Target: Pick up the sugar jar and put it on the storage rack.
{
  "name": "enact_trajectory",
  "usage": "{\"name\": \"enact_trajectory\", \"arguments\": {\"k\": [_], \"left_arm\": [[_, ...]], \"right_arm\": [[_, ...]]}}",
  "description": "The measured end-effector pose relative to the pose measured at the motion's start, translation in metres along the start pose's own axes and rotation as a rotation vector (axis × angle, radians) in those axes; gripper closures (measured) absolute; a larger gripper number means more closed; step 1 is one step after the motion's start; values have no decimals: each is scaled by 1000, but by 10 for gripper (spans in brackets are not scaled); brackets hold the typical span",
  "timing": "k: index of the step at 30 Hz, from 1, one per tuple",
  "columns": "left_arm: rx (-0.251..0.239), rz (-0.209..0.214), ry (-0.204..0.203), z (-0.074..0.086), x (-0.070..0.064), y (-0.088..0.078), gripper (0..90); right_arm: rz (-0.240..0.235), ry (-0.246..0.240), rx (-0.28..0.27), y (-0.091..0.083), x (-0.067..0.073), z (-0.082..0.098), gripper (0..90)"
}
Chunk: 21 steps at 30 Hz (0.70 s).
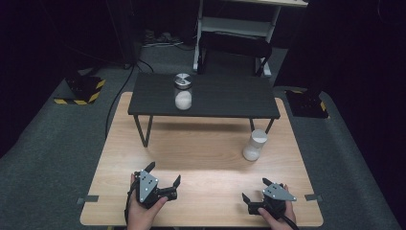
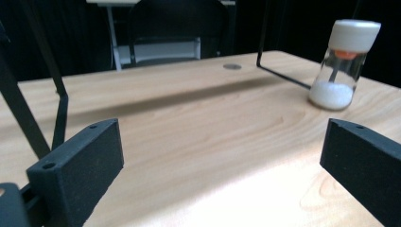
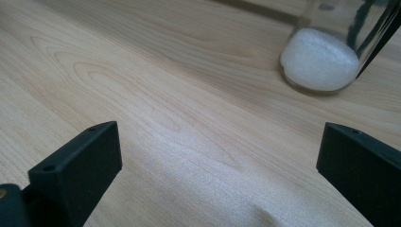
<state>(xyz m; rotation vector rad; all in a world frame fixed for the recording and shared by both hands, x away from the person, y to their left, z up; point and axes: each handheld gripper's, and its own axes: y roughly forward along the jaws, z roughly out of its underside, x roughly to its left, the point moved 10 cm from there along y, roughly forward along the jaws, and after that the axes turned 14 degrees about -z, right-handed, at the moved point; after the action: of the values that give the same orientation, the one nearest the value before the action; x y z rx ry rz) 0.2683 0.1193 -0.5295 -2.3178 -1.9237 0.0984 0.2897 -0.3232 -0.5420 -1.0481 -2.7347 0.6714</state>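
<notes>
Right gripper view is showing the right gripper (image 3: 220, 156) sitting spread, facing the white-capped jar (image 3: 326, 52) at one o'clock; approaching level should centre it.

In my right gripper view the jar (image 3: 326, 52) is cut off at the top edge, so its lid stays out of sight. My wrists run off the bottom of the high view. In the left gripper view the shelf (image 2: 265, 35) legs are cut off above.
</notes>
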Motion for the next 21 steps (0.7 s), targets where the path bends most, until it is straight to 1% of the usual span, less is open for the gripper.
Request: {"name": "enact_trajectory", "arguments": {"k": [1, 2, 4, 8, 10, 11, 13, 16, 17, 18, 20, 21], "left_arm": [[15, 3, 3, 4, 0, -1, 6], [15, 3, 3, 4, 0, -1, 6], [33, 7, 4, 8, -1, -3, 6], [63, 13, 30, 15, -1, -4, 6], [78, 8, 41, 18, -1, -4, 6], [86, 7, 40, 19, -1, -4, 6], [98, 7, 57, 20, -1, -4, 6], [108, 6, 65, 21, -2, -4, 6], [123, 6, 76, 23, -2, -3, 6], [123, 6, 76, 23, -2, -3, 6], [144, -3, 89, 26, -1, -2, 6], [144, -3, 89, 26, -1, -2, 6]], "right_arm": [[0, 0, 1, 0, 0, 0, 0], [0, 0, 1, 0, 0, 0, 0], [0, -1, 2, 0, 0, 0, 0], [1, -3, 3, 0, 0, 0, 0], [0, -3, 4, 0, 0, 0, 0], [0, -3, 4, 0, 0, 0, 0], [0, -2, 4, 0, 0, 0, 0], [1, -3, 6, 0, 1, 0, 0], [1, -3, 6, 0, 1, 0, 0], [1, -3, 6, 0, 1, 0, 0], [2, -3, 8, 1, 1, -1, 0], [2, -3, 8, 1, 1, -1, 0]]}}
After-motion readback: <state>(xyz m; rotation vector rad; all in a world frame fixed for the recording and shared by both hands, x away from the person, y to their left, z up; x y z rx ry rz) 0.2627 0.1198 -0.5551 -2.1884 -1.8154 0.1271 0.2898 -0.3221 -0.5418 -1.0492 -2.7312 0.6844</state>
